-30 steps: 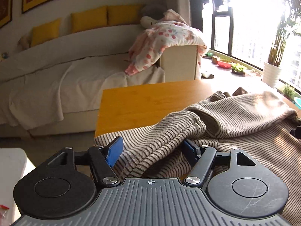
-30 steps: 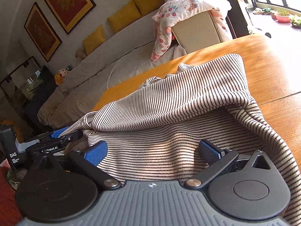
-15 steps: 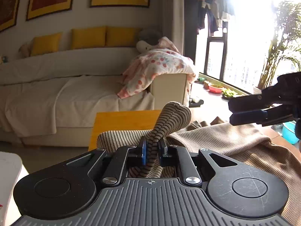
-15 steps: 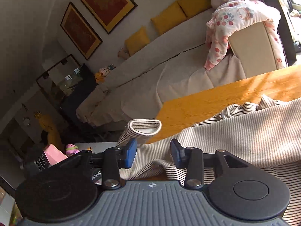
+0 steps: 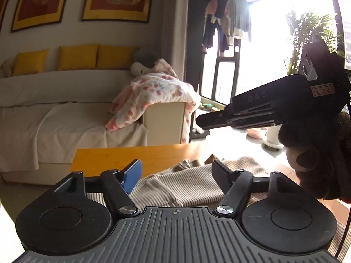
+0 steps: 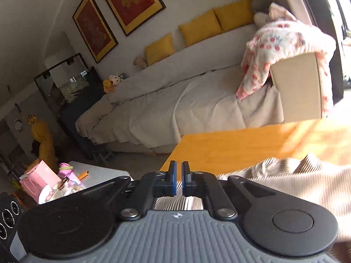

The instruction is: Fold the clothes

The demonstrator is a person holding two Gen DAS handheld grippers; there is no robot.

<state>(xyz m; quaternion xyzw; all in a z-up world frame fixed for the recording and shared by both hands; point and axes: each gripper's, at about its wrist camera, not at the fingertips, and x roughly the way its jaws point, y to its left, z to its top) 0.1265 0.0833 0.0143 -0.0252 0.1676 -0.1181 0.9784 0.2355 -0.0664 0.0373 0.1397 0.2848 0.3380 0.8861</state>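
A beige and brown striped knit garment (image 5: 186, 186) lies folded over on the wooden table (image 5: 131, 157). My left gripper (image 5: 176, 173) is open and empty, raised above the garment's near edge. My right gripper (image 6: 179, 176) is shut with a thin gap between its pads and nothing visible between them; it hovers over the garment (image 6: 285, 182) near the table's left edge. The right gripper's body also shows in the left wrist view (image 5: 274, 107), held high at the right by a hand in a dark fuzzy sleeve.
A long white sofa (image 5: 65, 109) with yellow cushions stands beyond the table, a floral blanket (image 5: 158, 96) over its arm. A small white side table (image 6: 92, 175) with pink items stands at the left. A bright balcony with plants lies to the right.
My left gripper let go of the striped fold and opened; the fold now lies flat on the garment. My right gripper closed and rose. Both lifted away from the cloth.
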